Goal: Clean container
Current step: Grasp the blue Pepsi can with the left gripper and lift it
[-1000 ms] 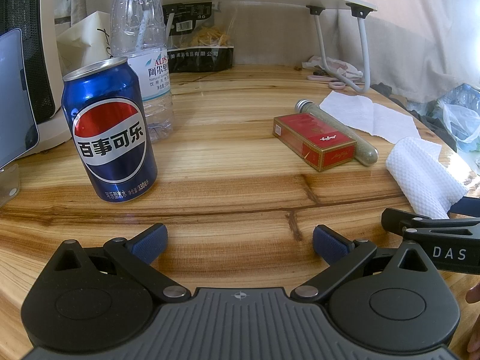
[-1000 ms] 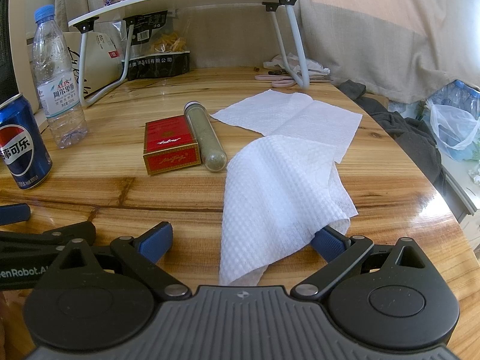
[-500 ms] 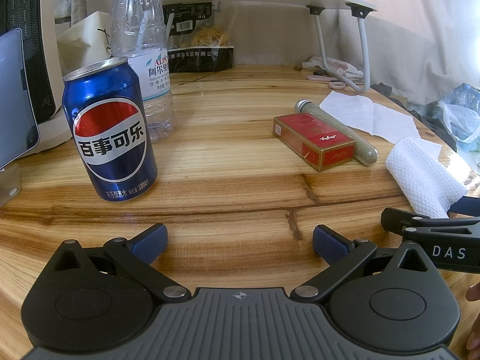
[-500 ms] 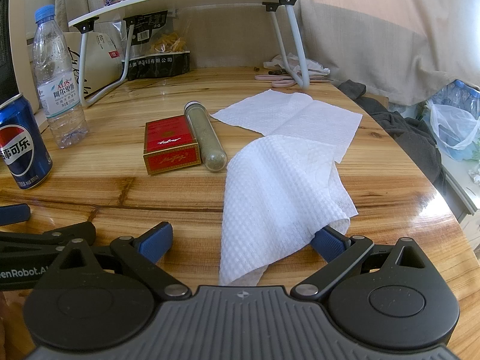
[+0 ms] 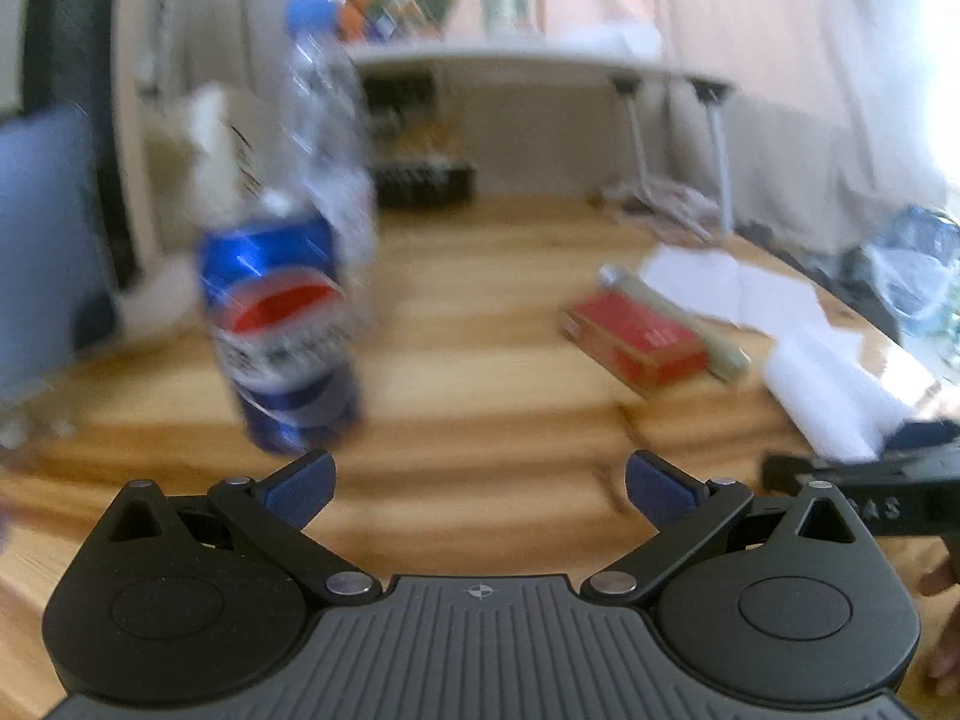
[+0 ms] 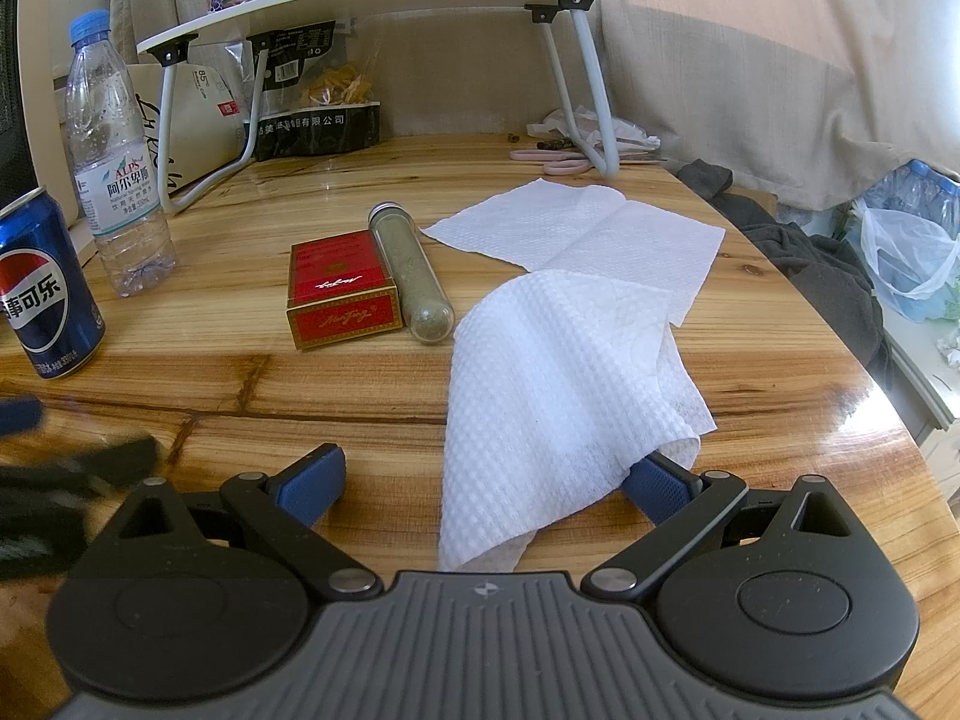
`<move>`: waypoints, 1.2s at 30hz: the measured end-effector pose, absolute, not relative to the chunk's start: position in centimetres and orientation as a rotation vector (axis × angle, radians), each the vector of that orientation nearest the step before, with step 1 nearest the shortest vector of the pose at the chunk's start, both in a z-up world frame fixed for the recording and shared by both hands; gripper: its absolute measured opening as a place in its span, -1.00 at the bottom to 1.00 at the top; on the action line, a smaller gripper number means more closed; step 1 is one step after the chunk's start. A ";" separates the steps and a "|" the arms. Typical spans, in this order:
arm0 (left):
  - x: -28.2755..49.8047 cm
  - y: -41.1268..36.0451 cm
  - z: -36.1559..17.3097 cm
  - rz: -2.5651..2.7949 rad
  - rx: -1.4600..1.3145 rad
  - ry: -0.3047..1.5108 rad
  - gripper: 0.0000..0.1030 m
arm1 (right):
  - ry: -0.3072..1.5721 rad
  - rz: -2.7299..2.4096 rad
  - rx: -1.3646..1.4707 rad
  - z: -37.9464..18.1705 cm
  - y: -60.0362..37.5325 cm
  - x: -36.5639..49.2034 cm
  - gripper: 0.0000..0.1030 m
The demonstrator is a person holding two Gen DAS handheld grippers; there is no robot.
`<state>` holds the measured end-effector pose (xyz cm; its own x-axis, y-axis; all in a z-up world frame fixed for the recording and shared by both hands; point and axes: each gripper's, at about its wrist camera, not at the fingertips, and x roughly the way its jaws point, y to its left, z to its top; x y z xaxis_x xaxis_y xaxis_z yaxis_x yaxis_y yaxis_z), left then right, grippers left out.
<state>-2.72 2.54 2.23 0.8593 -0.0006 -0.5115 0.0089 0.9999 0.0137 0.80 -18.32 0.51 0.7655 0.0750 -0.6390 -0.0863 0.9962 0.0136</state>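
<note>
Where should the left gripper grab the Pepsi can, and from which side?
Mid-body of the Pepsi can, coming in level from the gripper's near side. It stands upright, a plain cylinder, with the water bottle close behind, so the front is free. The left gripper is open, apparently wide enough to span it.

Between the can (image 6: 47, 285) at the left and the red box (image 6: 342, 288) lies a wide strip of bare table (image 6: 204, 324), open for a gripper to pass. The tube (image 6: 414, 276) lies just beside the box on its right, touching or nearly so, and the paper towel (image 6: 558, 390) covers the wood right of that, its near end draped over the right gripper's (image 6: 486, 483) right finger. Behind the can stands the bottle (image 6: 111, 162), and the small white stand's legs (image 6: 591, 90) bar the far side.
</note>
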 end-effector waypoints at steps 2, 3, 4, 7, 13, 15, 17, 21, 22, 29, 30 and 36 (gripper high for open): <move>-2.8 3.6 3.1 0.010 0.035 0.501 1.00 | 0.694 0.088 -0.017 0.5 -18.3 0.8 1.00; -2.7 4.1 3.2 0.012 0.044 0.477 1.00 | 0.694 0.088 -0.017 0.5 -18.3 0.8 1.00; -2.5 4.6 3.1 0.023 0.058 0.445 1.00 | 0.694 0.088 -0.017 0.5 -18.4 0.8 1.00; -1.0 6.1 2.8 0.092 0.091 0.416 1.00 | 0.694 0.090 -0.018 0.5 -18.4 0.8 1.00; 2.0 8.9 2.6 0.048 -0.007 0.460 0.61 | 0.694 0.093 -0.018 0.6 -18.5 0.8 1.00; 2.5 8.9 2.3 0.078 0.003 0.444 0.48 | 0.694 0.093 -0.018 0.6 -18.5 0.8 1.00; 2.8 8.9 2.1 0.078 0.016 0.433 0.48 | 0.694 0.093 -0.018 0.5 -18.5 0.8 1.00; 3.3 8.8 2.0 0.072 0.033 0.412 0.48 | 0.694 0.093 -0.019 0.6 -18.5 0.8 1.00; 3.6 8.7 2.0 0.066 0.032 0.417 0.48 | 0.694 0.093 -0.019 0.6 -18.5 0.8 1.00; 4.3 9.2 1.8 0.053 -0.002 0.453 0.29 | 0.694 0.093 -0.019 0.6 -18.5 0.8 1.00; 3.9 9.2 1.8 0.033 -0.007 0.446 0.29 | 0.694 0.093 -0.019 0.6 -18.5 0.8 1.00; -0.2 6.8 3.0 -0.152 -0.002 0.385 0.29 | 0.694 0.101 -0.024 0.6 -18.4 0.9 1.00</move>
<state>-0.23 6.82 2.96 0.9155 -0.1477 -0.3742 0.1471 0.9887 -0.0303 0.89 -18.44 0.57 0.7638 0.0848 -0.6399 -0.1006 0.9949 0.0117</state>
